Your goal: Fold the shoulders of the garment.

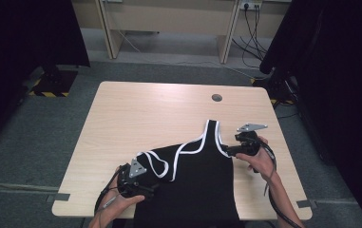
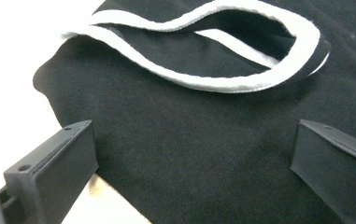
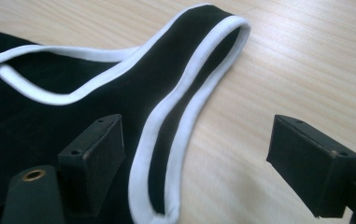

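- Black tank top (image 1: 195, 178) with white trim lies on the light wooden surface (image 1: 136, 114), its lower part hanging over the near edge; one shoulder strap (image 1: 212, 129) points toward the far side, the other strap (image 1: 156, 164) lies folded at the left.
- Left tool (image 1: 146, 186), held in the person's left hand (image 1: 117, 202), sits at the garment's left edge; in the left gripper view (image 2: 192, 154) its jaws stand wide apart over black fabric, grasping nothing.
- Right tool (image 1: 230, 151), held in the right hand (image 1: 259, 161), sits beside the far strap; in the right gripper view (image 3: 194, 154) its jaws are wide apart, straddling the white-trimmed armhole edge (image 3: 166, 140), gripping nothing.
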A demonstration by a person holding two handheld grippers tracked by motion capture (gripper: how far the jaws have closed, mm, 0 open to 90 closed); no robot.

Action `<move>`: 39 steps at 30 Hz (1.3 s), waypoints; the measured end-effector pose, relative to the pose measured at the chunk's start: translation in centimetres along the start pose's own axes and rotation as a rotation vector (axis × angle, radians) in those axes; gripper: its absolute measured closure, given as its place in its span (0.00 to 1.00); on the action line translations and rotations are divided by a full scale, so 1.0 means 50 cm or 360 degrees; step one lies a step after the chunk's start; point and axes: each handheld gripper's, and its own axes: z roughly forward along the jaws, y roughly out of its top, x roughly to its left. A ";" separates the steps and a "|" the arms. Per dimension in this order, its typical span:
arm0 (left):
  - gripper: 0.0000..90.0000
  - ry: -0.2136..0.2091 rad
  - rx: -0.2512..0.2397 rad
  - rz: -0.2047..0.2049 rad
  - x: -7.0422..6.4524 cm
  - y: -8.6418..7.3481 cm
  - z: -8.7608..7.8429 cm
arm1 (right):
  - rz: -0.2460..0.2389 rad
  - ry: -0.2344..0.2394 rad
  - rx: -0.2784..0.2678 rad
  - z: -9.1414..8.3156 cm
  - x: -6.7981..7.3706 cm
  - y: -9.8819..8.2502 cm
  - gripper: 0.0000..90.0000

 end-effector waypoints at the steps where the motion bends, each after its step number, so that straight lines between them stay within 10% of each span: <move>1: 0.00 0.0001 0.0001 0.0001 0.000 0.000 0.000 | -0.0001 0.0000 0.0008 0.008 0.000 0.004 0.22; 20: 0.00 0.0003 0.0001 0.0001 0.000 0.000 0.000 | -0.0065 -0.0027 0.0091 0.107 0.005 0.047 0.34; 26: 0.00 0.0018 -0.0001 -0.0008 -0.002 0.005 0.005 | -0.0122 0.0036 0.0069 0.098 0.015 0.045 0.86; 39: 0.00 0.0027 -0.0004 -0.0016 -0.017 0.034 0.036 | -0.0108 0.0033 0.0057 0.082 -0.011 0.046 0.96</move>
